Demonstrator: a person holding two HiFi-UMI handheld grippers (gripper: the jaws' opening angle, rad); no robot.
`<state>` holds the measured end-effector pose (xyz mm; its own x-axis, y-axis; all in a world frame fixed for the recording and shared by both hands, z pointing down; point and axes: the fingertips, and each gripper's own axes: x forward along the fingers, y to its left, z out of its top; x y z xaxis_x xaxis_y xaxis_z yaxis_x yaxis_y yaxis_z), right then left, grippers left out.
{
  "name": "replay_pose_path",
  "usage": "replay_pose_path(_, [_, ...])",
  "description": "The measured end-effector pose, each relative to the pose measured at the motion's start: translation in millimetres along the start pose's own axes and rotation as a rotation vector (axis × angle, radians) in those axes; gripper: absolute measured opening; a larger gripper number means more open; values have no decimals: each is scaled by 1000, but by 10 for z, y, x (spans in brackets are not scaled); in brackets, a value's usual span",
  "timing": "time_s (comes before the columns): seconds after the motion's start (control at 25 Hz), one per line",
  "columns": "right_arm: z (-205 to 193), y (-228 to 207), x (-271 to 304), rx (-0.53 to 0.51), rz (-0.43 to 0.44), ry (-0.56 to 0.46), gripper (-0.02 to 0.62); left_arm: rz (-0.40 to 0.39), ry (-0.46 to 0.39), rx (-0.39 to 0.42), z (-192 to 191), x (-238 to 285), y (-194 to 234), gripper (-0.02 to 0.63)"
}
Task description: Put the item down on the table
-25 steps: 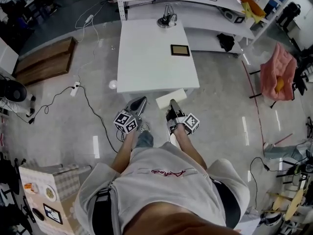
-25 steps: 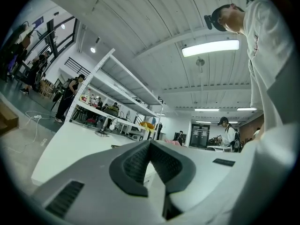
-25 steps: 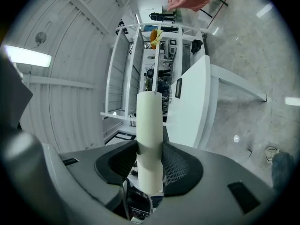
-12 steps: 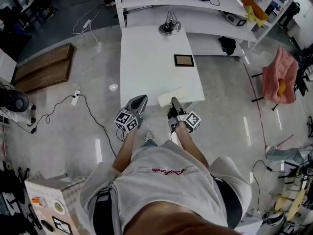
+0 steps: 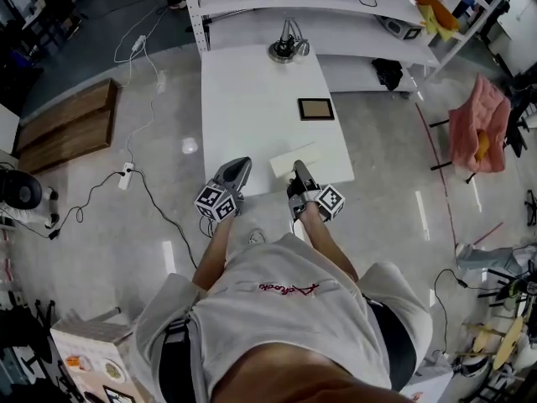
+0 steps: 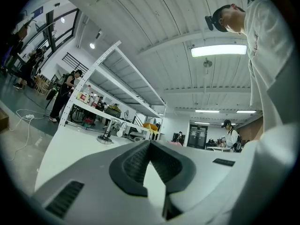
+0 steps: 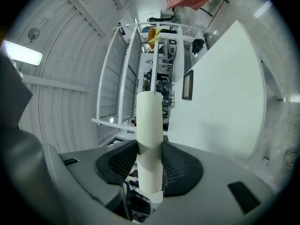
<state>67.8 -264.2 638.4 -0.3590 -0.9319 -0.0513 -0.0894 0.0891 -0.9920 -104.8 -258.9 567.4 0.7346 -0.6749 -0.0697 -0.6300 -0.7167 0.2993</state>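
A flat cream-white box (image 5: 294, 159) hangs level over the near right corner of the white table (image 5: 252, 99). My right gripper (image 5: 297, 173) is shut on its near end. In the right gripper view the box (image 7: 149, 121) stands up between the two dark pads of my right gripper (image 7: 150, 149), which press on both its sides, with the table (image 7: 225, 102) beyond. My left gripper (image 5: 238, 168) is level beside it at the table's near edge, apart from the box. In the left gripper view the left gripper (image 6: 150, 143) has its pads meeting at the tip with nothing in them.
On the table lie a dark framed panel (image 5: 315, 108) and, at the far end, a metal lamp-like object (image 5: 285, 49). White shelving (image 5: 336, 7) stands behind. Cables (image 5: 143, 175), wooden boards (image 5: 67, 120), a pink cloth (image 5: 478, 124) and a cardboard box (image 5: 92, 351) sit around on the floor.
The person has stepped toward the table. Both grippers have moved forward together, and the box has gone from just short of the table's near edge to over it.
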Motion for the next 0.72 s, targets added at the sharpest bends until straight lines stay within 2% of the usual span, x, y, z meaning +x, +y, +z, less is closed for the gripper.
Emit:
replay_pose_path(0.36, [108,-64,489,-3,17,-27,195,-31,12,7,58,335,417,14])
replay_pose_path(0.56, [118,-130,478,18,-4,-31,195,-42,47,-26,-125,413,387,14])
replay_pose_path(0.72, [171,-218,513,33,-15,-21,195,-22,58,-42,-228,460,409,14])
